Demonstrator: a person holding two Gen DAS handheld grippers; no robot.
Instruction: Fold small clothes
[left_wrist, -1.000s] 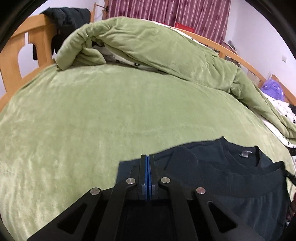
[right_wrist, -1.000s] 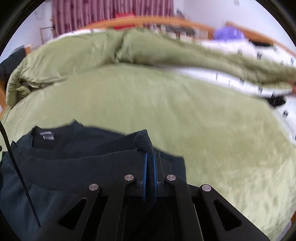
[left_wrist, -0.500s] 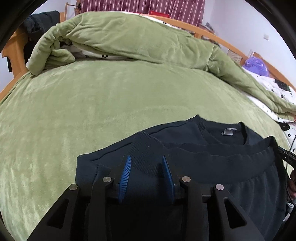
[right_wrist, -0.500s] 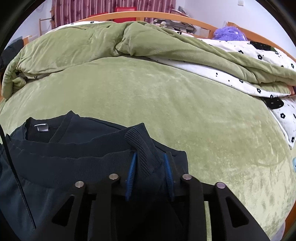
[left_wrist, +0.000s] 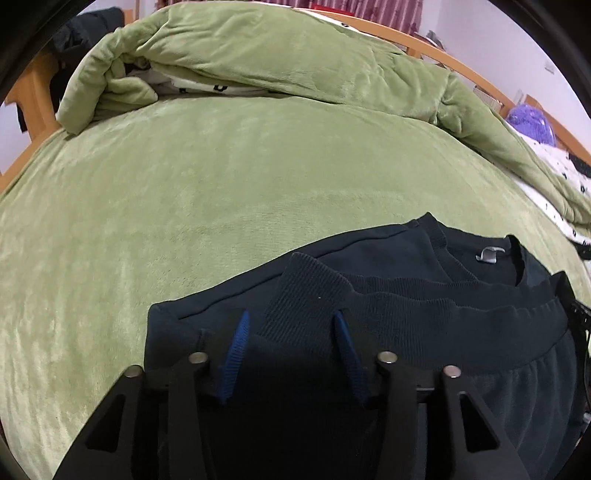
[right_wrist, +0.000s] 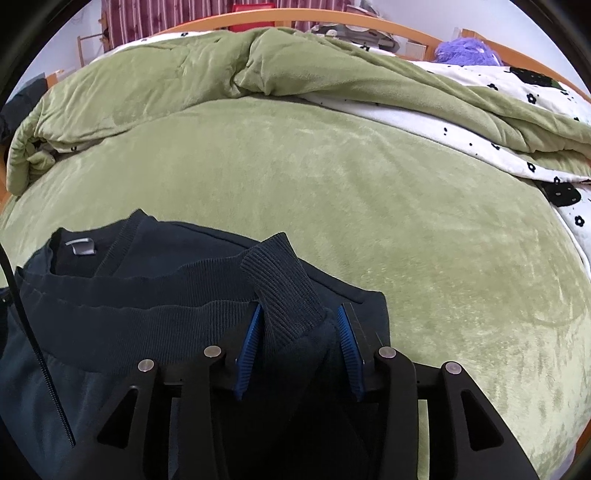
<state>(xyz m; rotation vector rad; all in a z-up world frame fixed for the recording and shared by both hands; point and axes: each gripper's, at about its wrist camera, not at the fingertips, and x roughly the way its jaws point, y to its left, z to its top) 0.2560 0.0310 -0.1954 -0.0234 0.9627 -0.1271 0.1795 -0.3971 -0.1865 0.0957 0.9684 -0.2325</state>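
A dark navy sweatshirt (left_wrist: 424, 306) lies folded on the green bed cover (left_wrist: 192, 192), its collar and grey label facing away from me. My left gripper (left_wrist: 291, 315) hovers over the sweatshirt's left corner. Its jaws are opening, and a ribbed cuff (left_wrist: 310, 291) lies loose between the blue pads (left_wrist: 236, 350). In the right wrist view the same sweatshirt (right_wrist: 122, 295) fills the lower left. My right gripper (right_wrist: 300, 308) is over its right corner, jaws also opening, with a raised ribbed cuff (right_wrist: 280, 280) standing between the pads (right_wrist: 349, 347), not pinched.
A bunched green quilt (left_wrist: 295, 59) and a white flowered sheet (right_wrist: 461, 125) lie along the far side, in front of the wooden bed frame (left_wrist: 465, 70). A purple plush thing (right_wrist: 465, 51) sits at the far right. A black cable (right_wrist: 22, 314) crosses the sweatshirt's left part.
Both grippers were shut, the right one on the ribbed cuff; now their pads stand apart and the cuffs lie loose. The left gripper has sunk closer to the sweatshirt.
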